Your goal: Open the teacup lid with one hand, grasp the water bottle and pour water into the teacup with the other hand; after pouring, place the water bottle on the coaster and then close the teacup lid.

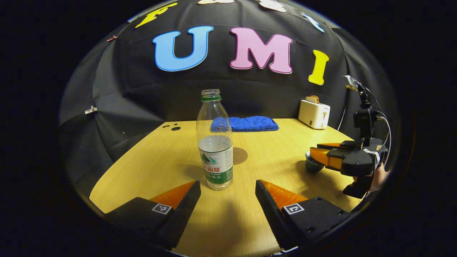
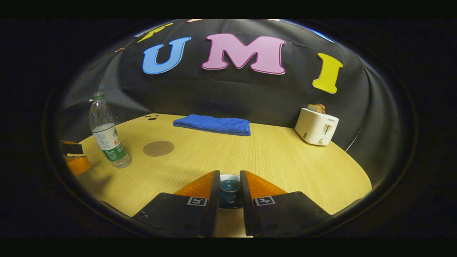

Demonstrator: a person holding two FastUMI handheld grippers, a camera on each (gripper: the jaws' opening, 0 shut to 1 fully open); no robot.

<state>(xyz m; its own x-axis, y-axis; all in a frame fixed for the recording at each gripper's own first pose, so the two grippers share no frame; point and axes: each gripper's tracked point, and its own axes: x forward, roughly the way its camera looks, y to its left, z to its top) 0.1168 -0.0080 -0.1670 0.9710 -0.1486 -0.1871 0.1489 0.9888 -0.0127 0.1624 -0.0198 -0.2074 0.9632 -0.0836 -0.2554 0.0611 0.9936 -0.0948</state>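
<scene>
Teacup lid (image 2: 229,186) sits between right gripper (image 2: 229,194) fingers, touching unclear.

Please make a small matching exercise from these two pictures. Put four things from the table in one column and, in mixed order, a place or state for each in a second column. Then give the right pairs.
Things:
1. water bottle
2. coaster
3. blue towel
4. toaster

Places or states:
A. flat on the table with nothing on it
B. folded, at the far edge near the wall
C. upright, cap off, partly filled
D. at the far right corner, with bread in its slot

Right pairs: 1-C, 2-A, 3-B, 4-D
</scene>
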